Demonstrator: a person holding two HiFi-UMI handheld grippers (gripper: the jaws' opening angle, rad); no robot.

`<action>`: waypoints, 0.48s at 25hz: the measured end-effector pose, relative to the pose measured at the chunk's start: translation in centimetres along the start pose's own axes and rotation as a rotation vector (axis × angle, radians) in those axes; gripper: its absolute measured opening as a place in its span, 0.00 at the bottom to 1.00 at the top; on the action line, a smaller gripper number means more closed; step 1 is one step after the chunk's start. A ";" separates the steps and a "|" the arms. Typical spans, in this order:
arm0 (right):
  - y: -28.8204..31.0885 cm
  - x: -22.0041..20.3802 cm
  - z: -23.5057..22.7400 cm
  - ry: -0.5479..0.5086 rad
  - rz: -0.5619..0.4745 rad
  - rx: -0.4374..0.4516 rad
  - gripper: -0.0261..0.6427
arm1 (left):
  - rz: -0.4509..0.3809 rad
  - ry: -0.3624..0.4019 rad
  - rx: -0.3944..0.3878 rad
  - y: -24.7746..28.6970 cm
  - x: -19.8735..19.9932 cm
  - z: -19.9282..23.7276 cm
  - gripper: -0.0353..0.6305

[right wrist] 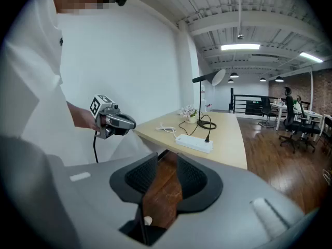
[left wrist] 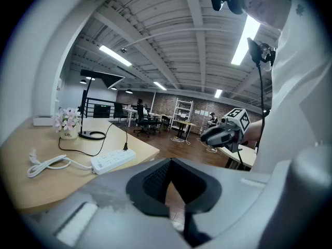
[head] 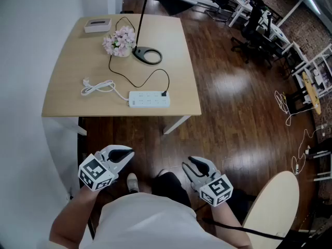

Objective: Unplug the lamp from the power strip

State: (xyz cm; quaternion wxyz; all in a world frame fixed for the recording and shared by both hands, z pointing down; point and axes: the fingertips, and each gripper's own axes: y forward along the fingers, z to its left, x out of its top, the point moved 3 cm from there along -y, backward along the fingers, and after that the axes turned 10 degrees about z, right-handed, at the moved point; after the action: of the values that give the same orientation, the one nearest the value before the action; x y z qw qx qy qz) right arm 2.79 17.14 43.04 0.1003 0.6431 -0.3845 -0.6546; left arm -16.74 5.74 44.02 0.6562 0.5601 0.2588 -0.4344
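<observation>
A white power strip (head: 149, 99) lies near the front edge of the light wooden table (head: 72, 66). A black plug (head: 164, 93) sits in its right end. Its black cable loops back to the ring base of a black desk lamp (head: 148, 55). The strip (left wrist: 113, 160) and plug (left wrist: 125, 147) also show in the left gripper view, and the strip (right wrist: 194, 143) in the right gripper view. My left gripper (head: 124, 153) and right gripper (head: 193, 164) hang low near the person's body, well short of the table. Both are narrowly open with nothing between the jaws.
A pot of pink flowers (head: 119, 42) stands beside the lamp base, and a white box (head: 97, 24) rests at the table's back left. The strip's coiled white cord (head: 97, 87) lies to its left. A round tabletop (head: 272, 206) is at the right, and office chairs (head: 254, 27) stand beyond.
</observation>
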 end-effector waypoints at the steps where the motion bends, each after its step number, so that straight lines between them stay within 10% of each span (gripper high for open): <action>1: 1.2 0.7 -1.5 -0.002 -0.002 0.007 0.22 | 0.002 -0.006 0.012 0.9 0.4 1.6 0.06; 12: 14.4 8.7 -18.4 -0.259 0.062 0.199 0.22 | 0.094 -0.071 0.153 12.4 5.1 14.3 0.06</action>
State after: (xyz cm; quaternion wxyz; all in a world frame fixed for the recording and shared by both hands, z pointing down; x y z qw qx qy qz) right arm 13.14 -5.05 47.73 0.0060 0.5476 -0.4770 -0.6874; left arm -5.70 -9.44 49.55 0.6398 0.6043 0.1748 -0.4415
